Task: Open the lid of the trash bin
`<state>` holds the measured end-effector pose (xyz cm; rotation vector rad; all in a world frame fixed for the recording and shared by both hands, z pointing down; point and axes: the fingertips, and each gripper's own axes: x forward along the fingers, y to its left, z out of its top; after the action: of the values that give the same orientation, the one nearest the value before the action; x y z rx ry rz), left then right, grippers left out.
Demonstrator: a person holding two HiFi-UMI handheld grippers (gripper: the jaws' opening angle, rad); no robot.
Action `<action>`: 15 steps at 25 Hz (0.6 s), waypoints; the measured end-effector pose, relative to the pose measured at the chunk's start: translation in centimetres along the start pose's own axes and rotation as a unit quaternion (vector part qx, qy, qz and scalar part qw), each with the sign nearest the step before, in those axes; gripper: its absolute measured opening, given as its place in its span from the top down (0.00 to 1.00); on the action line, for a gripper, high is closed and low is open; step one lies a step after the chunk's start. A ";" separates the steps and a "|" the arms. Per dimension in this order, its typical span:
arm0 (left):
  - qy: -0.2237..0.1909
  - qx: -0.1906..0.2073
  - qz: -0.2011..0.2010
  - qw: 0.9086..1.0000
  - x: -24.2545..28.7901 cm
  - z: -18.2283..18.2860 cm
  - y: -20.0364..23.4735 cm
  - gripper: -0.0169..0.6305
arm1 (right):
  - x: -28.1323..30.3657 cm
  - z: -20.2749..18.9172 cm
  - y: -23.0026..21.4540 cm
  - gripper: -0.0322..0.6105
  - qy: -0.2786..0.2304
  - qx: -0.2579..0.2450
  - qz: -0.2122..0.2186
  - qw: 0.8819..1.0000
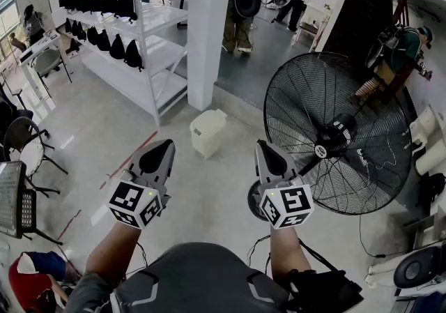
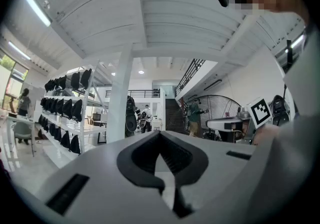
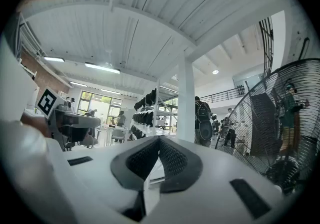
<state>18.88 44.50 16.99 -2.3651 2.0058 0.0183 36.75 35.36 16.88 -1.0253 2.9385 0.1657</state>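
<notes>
The trash bin [image 1: 207, 132] is a small cream box of plastic. It stands on the floor [image 1: 104, 144] just in front of the white pillar [image 1: 209, 26], ahead of me and between my two grippers, but well apart from both. Its lid [image 1: 210, 118] lies flat on top, so I judge it is closed.

I think the bin is light and quite stiff, with smooth walls that may be slippery. If I pull the lid up too quickly, the whole bin could lift or slide on the floor. From here I cannot tell on which side the hinge is, nor whether the lid has a lip or a handle. My guess is that the front edge of the lid is the place to take hold, with one gripper. The other could press on the body to keep it steady.

My left gripper [image 1: 168, 144] has its jaws closed. In the left gripper view the dark pads [image 2: 185, 160] meet at the tips, and nothing is between them. My right gripper [image 1: 260, 144] is the same: in the right gripper view the pads [image 3: 172, 160] come together at the tips and hold nothing. Both hang in the air above the floor and touch nothing. The big fan [image 1: 334, 137] stands close at my right side, so that arm must mind it.
</notes>
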 end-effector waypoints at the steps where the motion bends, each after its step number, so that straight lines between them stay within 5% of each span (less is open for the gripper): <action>1: -0.001 -0.010 -0.003 1.000 0.0 0.0 0.1 0.96 | 0.1 0.1 0.1 0.91 0.000 0.000 0.000 1.000; 5: 0.000 -0.032 -0.011 0.999 0.0 0.0 0.3 0.96 | 0.2 0.0 0.4 0.91 0.007 -0.001 0.001 1.000; 15: 0.002 -0.003 -0.002 1.000 0.3 0.1 0.3 0.96 | 0.6 -0.3 0.1 0.91 0.011 -0.001 -0.003 1.000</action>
<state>18.63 44.20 16.91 -2.3736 2.0065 0.0202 36.24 35.09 17.14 -1.0420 2.9559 0.1565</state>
